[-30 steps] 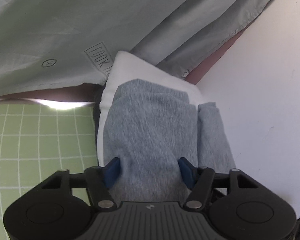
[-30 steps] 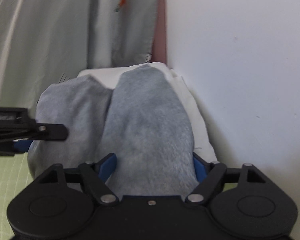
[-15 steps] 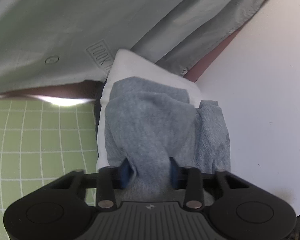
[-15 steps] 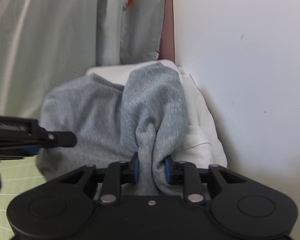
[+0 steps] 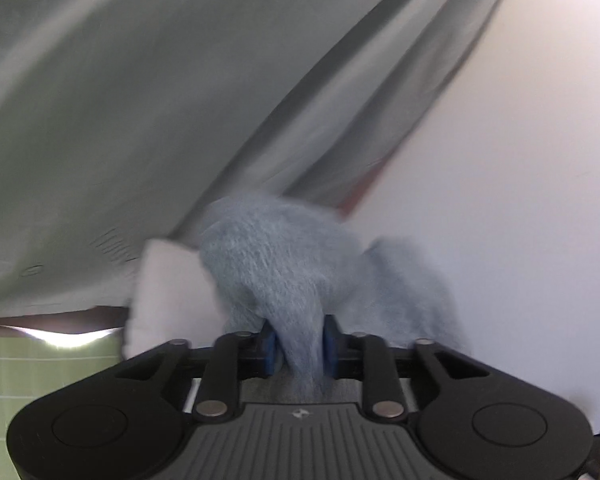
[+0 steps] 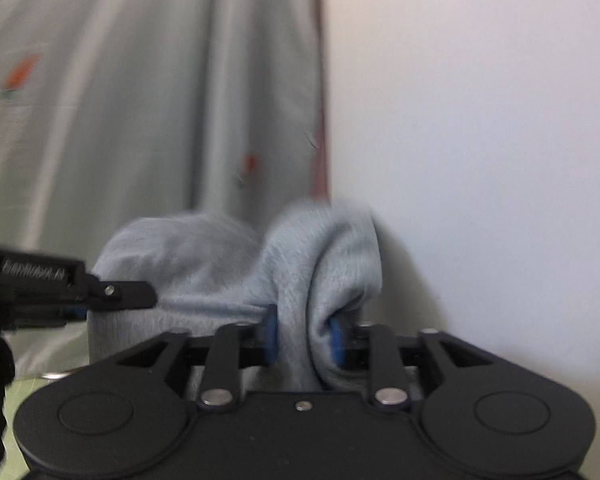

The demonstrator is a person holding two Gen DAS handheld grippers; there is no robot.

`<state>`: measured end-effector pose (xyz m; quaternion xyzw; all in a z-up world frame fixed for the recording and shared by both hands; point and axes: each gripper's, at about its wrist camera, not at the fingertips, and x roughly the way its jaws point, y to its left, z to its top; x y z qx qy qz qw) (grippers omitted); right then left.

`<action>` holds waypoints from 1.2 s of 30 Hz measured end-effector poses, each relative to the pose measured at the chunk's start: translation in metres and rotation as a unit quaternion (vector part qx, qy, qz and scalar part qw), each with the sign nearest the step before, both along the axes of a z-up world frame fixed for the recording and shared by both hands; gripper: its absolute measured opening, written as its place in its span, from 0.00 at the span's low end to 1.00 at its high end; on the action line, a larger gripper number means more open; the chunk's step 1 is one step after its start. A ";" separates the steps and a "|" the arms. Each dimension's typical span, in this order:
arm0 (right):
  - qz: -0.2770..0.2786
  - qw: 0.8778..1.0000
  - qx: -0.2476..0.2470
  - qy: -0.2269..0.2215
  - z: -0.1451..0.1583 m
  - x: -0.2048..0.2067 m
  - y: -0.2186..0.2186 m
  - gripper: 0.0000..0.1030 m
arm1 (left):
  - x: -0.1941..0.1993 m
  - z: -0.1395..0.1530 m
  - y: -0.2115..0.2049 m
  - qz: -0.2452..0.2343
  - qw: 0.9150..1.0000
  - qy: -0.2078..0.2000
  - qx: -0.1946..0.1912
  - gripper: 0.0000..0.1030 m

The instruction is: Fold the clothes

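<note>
Both tongs were pinched on the grey garment [image 5: 284,256]: the left gripper [image 5: 298,346] and right gripper [image 6: 304,332] each held a bunched fold, lifted beside the wall [image 6: 480,140], curtain [image 5: 160,100] behind.

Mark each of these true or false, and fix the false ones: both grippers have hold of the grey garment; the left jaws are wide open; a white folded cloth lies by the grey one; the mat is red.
1. Both grippers grip the grey garment: true; the left gripper and the right gripper each pinch a fold.
2. The left jaws are wide open: false; they are shut on fabric.
3. A white cloth lies beside the garment: true.
4. The mat is red: false; it is green with a grid.
</note>
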<state>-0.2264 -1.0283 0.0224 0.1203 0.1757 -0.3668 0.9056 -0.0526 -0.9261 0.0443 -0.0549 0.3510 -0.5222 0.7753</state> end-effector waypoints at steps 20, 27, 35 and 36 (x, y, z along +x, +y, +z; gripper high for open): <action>-0.066 0.987 0.124 0.082 -0.058 -0.049 0.039 0.98 | -0.063 -0.060 0.082 -0.004 0.990 0.024 0.140 0.92; -0.017 0.991 0.114 0.075 -0.033 -0.087 0.110 1.00 | -0.106 -0.028 0.157 -0.015 0.988 -0.039 0.146 0.98; -0.010 0.992 0.109 0.057 -0.015 -0.125 0.186 1.00 | -0.148 -0.009 0.213 -0.028 0.986 -0.084 0.140 1.00; -0.011 0.992 0.109 0.058 -0.014 -0.130 0.195 1.00 | -0.152 -0.008 0.217 -0.031 0.986 -0.090 0.139 1.00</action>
